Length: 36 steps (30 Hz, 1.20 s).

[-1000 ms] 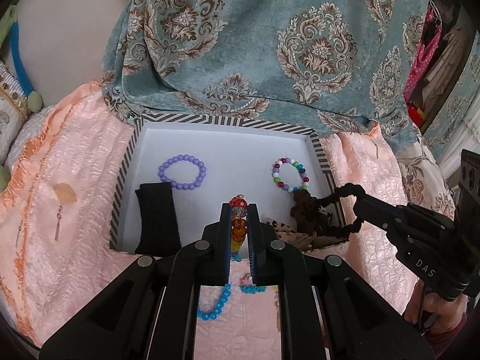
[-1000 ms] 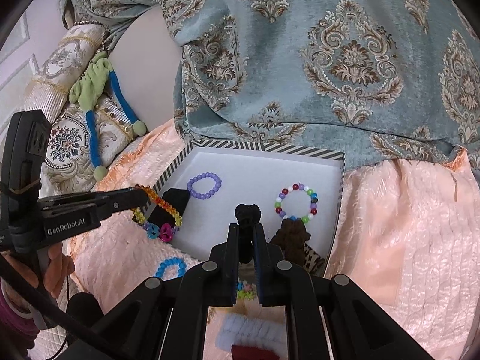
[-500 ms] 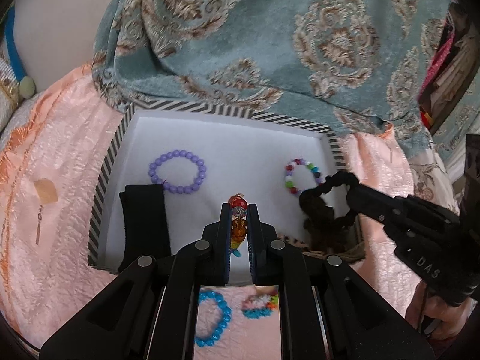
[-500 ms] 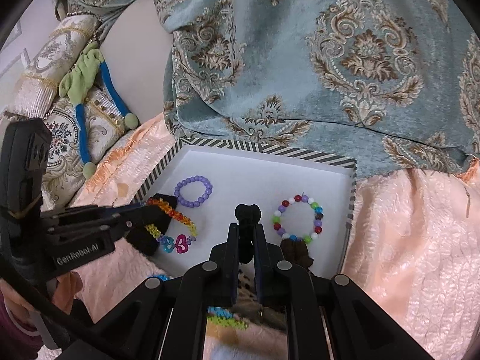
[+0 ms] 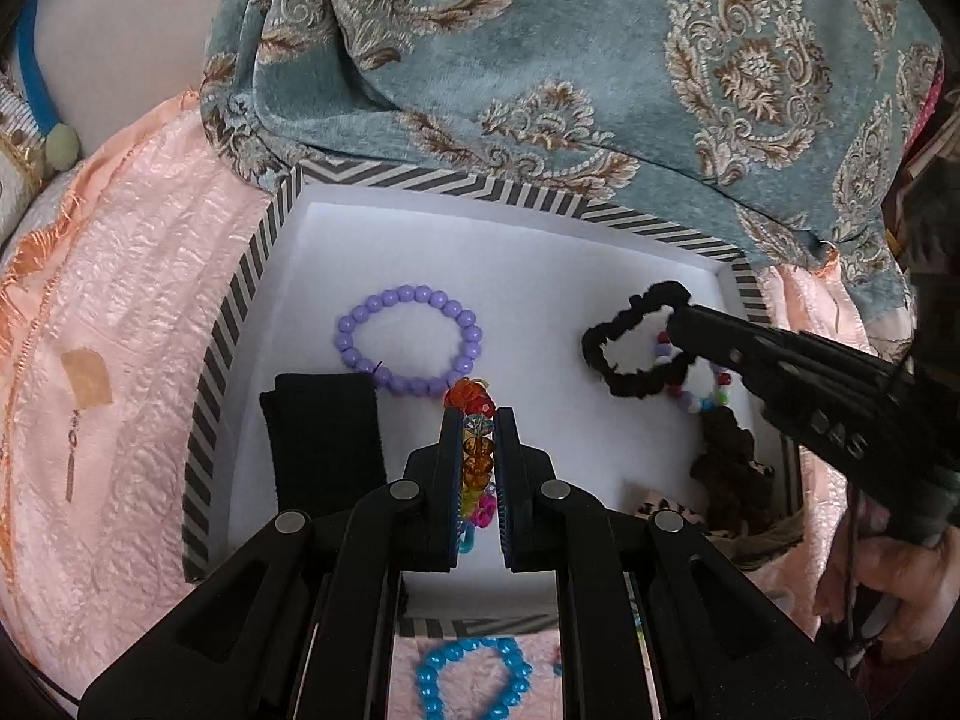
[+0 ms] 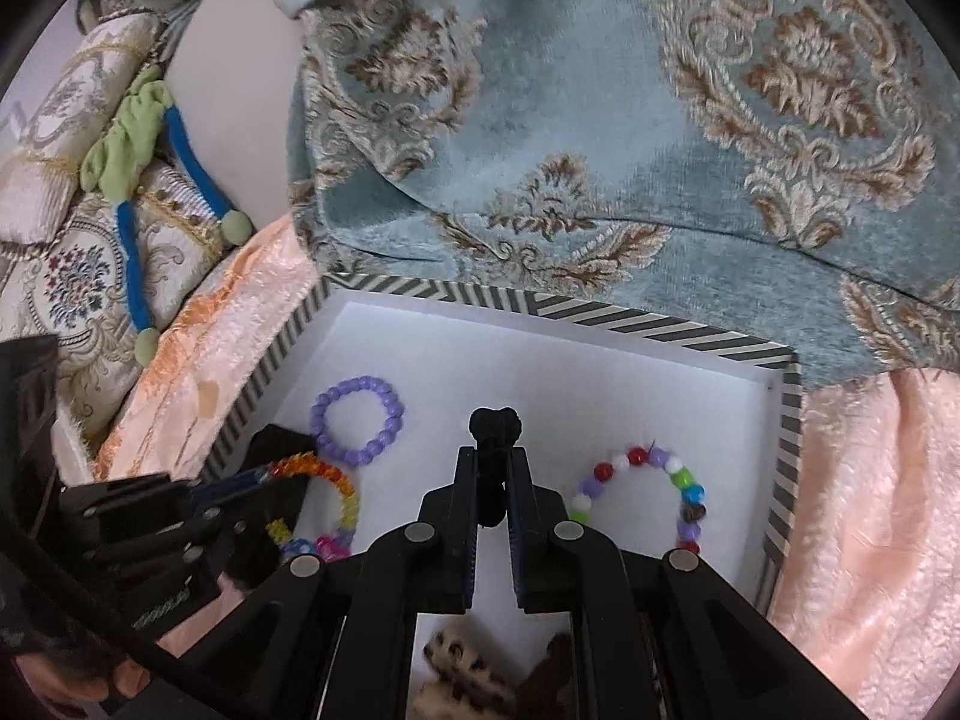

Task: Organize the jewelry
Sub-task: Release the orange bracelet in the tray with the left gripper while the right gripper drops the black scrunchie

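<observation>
A white box with a striped rim point(image 5: 240, 276) point(image 6: 786, 420) lies on a pink bedspread. My left gripper point(image 5: 477, 420) is shut on a rainbow crystal bracelet point(image 5: 474, 450) point(image 6: 336, 486), hanging over the box's near left part. My right gripper point(image 6: 493, 456) point(image 5: 672, 318) is shut on a black hair tie point(image 5: 624, 354) point(image 6: 493, 420) over the box's right half. On the box floor lie a purple bead bracelet point(image 5: 414, 348) point(image 6: 357, 420), a mixed-colour bead bracelet point(image 6: 648, 492) point(image 5: 711, 399), a black band point(image 5: 324, 438), a brown scrunchie point(image 5: 729, 462) and a leopard-print scrunchie point(image 6: 462, 684).
A blue bead bracelet point(image 5: 474, 681) lies on the bedspread point(image 5: 120, 360) in front of the box. A teal patterned blanket point(image 5: 540, 60) overhangs the box's far rim. Patterned cushions point(image 6: 72, 240) sit at the far left. A hand point(image 5: 888, 576) holds the right gripper.
Both grippers have come down and forward over the box. The rainbow bracelet and the black hair tie, held throughout, now hang above the box floor. The right gripper shifted left across the mixed-colour bracelet.
</observation>
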### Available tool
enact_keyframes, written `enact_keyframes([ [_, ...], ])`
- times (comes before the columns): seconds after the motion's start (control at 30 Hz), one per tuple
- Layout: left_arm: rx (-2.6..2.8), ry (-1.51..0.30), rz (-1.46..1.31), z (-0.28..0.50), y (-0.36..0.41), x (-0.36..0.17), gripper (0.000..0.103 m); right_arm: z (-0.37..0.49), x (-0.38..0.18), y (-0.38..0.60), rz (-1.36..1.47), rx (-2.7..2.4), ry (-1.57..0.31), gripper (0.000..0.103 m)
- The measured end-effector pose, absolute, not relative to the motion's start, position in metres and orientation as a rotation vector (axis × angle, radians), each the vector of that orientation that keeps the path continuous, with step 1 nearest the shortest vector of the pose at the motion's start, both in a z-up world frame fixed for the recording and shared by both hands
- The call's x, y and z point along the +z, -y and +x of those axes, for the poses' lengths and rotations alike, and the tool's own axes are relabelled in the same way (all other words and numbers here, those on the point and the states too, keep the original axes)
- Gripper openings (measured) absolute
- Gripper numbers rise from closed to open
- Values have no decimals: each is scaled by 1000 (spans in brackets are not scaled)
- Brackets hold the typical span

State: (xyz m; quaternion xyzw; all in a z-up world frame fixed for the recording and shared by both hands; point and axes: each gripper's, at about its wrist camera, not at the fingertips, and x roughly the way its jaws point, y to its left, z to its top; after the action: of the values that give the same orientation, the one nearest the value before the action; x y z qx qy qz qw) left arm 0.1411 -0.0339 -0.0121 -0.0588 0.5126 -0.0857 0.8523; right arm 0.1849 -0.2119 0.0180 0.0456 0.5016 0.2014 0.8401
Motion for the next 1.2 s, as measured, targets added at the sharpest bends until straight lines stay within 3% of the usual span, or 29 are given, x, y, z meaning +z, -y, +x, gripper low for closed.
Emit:
enact_keyframes([
  [0.3, -178, -1110, -106, 141, 34, -28, 8, 218, -28, 221, 111, 338, -1150, 8],
  [0.37, -177, -1101, -105, 141, 33, -27, 13, 217, -30, 224, 117, 327, -1147, 8],
  [0.4, -173, -1096, -108, 141, 32, -27, 21, 216, -29, 225, 111, 318, -1145, 10],
  [0.43, -170, -1094, -112, 141, 32, -27, 33, 215, -28, 226, 99, 310, -1144, 16],
  [0.5, -173, -1091, -135, 141, 30, -26, 40, 211, -24, 228, 96, 308, -1137, 29],
  [1.07, -112, -1021, -70, 106, 30, 0, 41, 152, 24, 243, 122, 316, -1076, 33],
  [1.2, -103, -997, -54, 91, 29, 8, 41, 127, 40, 245, 107, 314, -1040, 40],
])
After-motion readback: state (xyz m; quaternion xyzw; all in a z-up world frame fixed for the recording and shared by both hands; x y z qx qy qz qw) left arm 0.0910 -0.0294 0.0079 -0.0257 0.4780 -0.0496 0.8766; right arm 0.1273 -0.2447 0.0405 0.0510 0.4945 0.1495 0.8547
